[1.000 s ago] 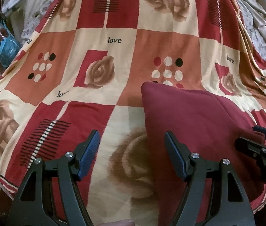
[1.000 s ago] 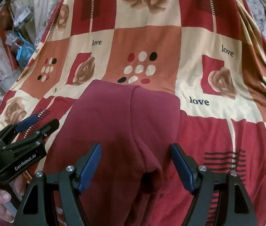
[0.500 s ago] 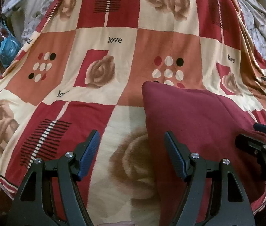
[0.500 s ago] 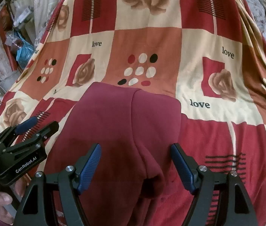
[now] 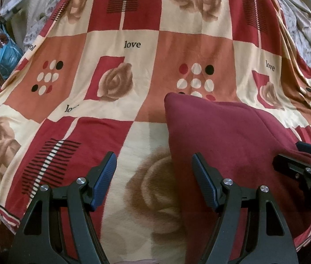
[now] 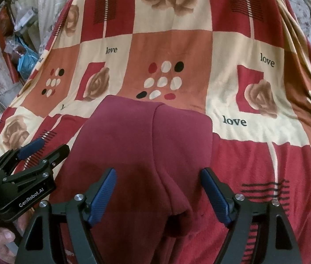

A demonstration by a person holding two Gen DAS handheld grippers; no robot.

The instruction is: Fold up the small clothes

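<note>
Across the bed lies a plush blanket (image 5: 115, 114) checked in red, cream and orange, printed with brown roses, dot clusters and the word "love". Beyond its far left edge sit pale bedding and a blue plastic bag (image 5: 6, 56); rumpled floral sheets (image 5: 296, 19) bunch at the far right corner. Near the blanket's front edge rests the folded maroon garment (image 6: 137, 145), soft fleece with a rounded far fold and 1 lengthwise crease. The left gripper (image 5: 153, 180) stands open over the garment's left edge. The right gripper (image 6: 158, 194) hangs above the crease, its jaws opening, pressing nothing.
</note>
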